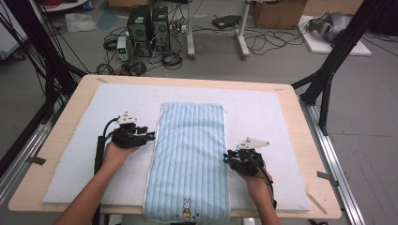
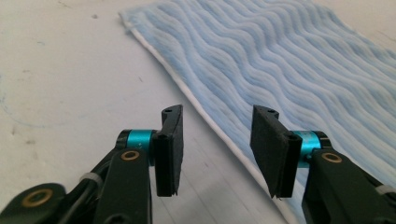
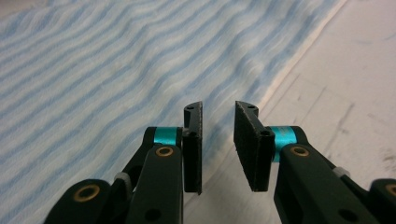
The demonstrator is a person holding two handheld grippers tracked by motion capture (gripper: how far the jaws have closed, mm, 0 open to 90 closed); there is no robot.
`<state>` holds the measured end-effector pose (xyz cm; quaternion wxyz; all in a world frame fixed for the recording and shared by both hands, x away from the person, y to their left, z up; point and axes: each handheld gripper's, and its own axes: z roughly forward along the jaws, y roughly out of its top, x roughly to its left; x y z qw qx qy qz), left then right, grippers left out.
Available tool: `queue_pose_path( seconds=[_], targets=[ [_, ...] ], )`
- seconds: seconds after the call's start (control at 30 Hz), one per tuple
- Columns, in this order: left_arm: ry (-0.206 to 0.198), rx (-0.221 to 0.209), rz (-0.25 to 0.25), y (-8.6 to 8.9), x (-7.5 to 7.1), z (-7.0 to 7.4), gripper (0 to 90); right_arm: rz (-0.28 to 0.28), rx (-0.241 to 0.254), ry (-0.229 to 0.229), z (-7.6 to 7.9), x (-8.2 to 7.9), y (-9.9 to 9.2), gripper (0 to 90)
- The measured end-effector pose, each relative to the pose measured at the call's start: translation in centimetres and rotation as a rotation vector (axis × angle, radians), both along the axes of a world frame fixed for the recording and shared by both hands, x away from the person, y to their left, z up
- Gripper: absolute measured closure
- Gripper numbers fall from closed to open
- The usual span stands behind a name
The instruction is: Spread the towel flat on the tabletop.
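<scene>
Both grippers sit at the towel's [image 1: 190,154] long edges in the high view: my left gripper [image 1: 151,136] at mid-left, my right gripper [image 1: 226,158] lower right, each turned inward, which I read as lining up to pinch the edges. That towel lies flat down the middle of the white mat [image 1: 75,154], its near end hanging over the table [image 1: 61,136] edge at the bottom; nothing on the mat blocks either approach. From the left gripper view, the jaws stand apart and empty, with the white hem [image 2: 196,102] running between them. From the right gripper view, the jaws are narrower but also parted, holding nothing, over the towel edge [image 3: 280,79]. Cables and computers [image 1: 148,28] sit on the floor beyond, out of reach.
</scene>
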<state>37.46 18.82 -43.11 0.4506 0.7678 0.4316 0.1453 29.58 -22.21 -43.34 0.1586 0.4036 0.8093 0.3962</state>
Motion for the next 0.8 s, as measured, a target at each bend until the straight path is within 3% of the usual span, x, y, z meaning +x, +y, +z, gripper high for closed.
queue_pose_path(
  seconds=[0.1,0.17,0.2,0.23,0.33,0.47,0.5,0.57,0.6,0.67,0.73,0.77,0.8],
  targets=[
    [0.000,-0.013,0.038,-0.2,1.2,-0.4,57.9,0.003,0.009,-0.004,0.1,0.4,-0.1,70.8],
    [0.021,-0.010,0.052,-0.5,2.5,-0.8,58.2,0.010,0.004,-0.002,0.1,0.9,0.1,69.9],
    [0.027,-0.012,0.068,-0.7,3.9,-1.1,58.7,0.015,0.000,-0.005,0.1,1.2,0.1,69.7],
    [0.027,-0.012,0.068,-0.7,3.9,-1.1,59.2,0.014,0.001,-0.002,0.1,1.3,0.1,69.1],
    [0.047,-0.040,0.101,-1.0,6.0,-1.3,59.6,0.020,0.005,-0.006,0.1,1.6,0.1,68.7],
    [0.060,-0.031,0.132,-1.7,8.5,-1.2,61.9,0.023,0.024,-0.012,0.3,1.9,0.1,67.3],
    [0.064,-0.003,0.130,-2.1,9.4,-1.2,63.2,0.025,0.024,-0.017,0.3,1.9,0.1,67.2],
    [0.065,0.014,0.129,-2.4,9.7,-1.3,63.8,0.025,0.024,-0.013,0.3,1.8,0.2,66.9],
    [0.059,0.060,0.117,-3.0,10.0,-1.5,65.7,0.028,0.027,-0.017,0.3,1.7,0.2,66.7],
    [0.055,0.077,0.117,-3.2,10.1,-1.6,66.1,0.030,0.027,-0.020,0.4,1.6,0.1,66.6],
    [0.024,0.122,0.117,-3.7,10.0,-1.6,68.3,0.026,0.030,-0.021,0.4,1.6,0.0,66.2],
    [0.014,0.134,0.111,-3.9,10.0,-1.6,76.3,0.021,0.033,-0.024,0.4,1.6,-0.2,65.6],
    [-0.003,0.151,0.092,-4.1,9.9,-1.6,76.3,0.021,0.033,-0.024,0.4,1.6,-0.2,65.6]
  ],
)
